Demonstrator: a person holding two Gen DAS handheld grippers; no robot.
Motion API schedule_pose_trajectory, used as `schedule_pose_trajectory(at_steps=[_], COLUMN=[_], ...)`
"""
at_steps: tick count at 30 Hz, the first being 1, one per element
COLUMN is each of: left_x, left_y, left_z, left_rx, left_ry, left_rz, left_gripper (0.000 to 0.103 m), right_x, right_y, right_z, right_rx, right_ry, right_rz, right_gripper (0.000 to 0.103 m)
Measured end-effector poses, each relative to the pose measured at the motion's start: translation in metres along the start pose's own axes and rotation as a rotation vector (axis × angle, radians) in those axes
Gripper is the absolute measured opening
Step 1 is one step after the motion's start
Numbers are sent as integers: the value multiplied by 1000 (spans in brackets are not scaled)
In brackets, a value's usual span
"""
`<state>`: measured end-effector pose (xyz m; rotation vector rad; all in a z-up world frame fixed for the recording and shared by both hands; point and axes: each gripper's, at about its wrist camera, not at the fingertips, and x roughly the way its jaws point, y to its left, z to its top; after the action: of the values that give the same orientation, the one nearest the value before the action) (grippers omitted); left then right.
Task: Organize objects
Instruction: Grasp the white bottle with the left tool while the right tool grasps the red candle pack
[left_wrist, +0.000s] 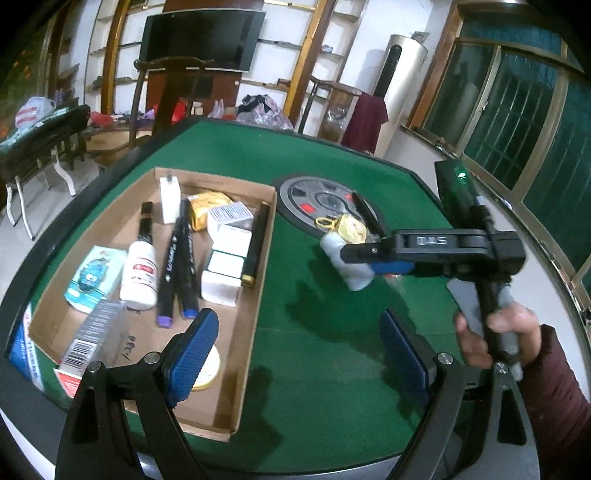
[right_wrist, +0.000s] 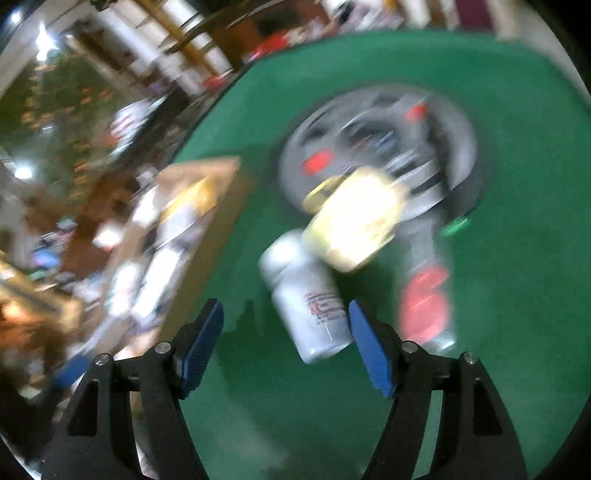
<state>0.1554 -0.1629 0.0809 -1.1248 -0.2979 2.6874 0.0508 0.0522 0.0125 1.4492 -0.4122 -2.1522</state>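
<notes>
A cardboard tray (left_wrist: 258, 266) on the green table holds markers (left_wrist: 173, 266), a white bottle (left_wrist: 139, 275), small white boxes (left_wrist: 227, 258) and packets. My left gripper (left_wrist: 299, 350) is open and empty, above the tray's right wall. My right gripper (left_wrist: 364, 258) is open, its jaws to either side of a white bottle (left_wrist: 351, 264) lying on the felt. In the blurred right wrist view that bottle (right_wrist: 310, 295) lies between the open blue pads (right_wrist: 369, 350) of my right gripper (right_wrist: 286, 343), close to the right one. A yellow packet (right_wrist: 354, 218) lies just beyond it.
A grey round hub (left_wrist: 314, 201) sits at the table's centre with the yellow packet (left_wrist: 352, 227) and a black pen (left_wrist: 365, 212) on it. A red-labelled item (right_wrist: 424, 299) lies right of the bottle. Chairs and shelves stand beyond the table.
</notes>
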Motion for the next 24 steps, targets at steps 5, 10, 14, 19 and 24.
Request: schedule_pose_trajectory(at_steps=[5, 10, 14, 19, 24], left_x=[22, 56, 84, 122, 143], left_y=[-15, -44, -65, -85, -86], left_z=[0, 12, 25, 30, 32], left_rx=[0, 95, 194, 304, 291], left_ry=[59, 77, 73, 88, 131], left_rz=[-27, 20, 98, 177, 169], left_gripper=[85, 85, 85, 85, 80], right_x=[-17, -49, -71, -78, -80], right_y=[5, -26, -53, -73, -82], right_z=[-17, -21, -22, -19, -12], right_rx=[-23, 90, 163, 197, 191], right_ry=[-67, -199, -263, -252, -250], right_rz=[-56, -97, -140, -182, -217], right_gripper=[71, 71, 71, 71, 71])
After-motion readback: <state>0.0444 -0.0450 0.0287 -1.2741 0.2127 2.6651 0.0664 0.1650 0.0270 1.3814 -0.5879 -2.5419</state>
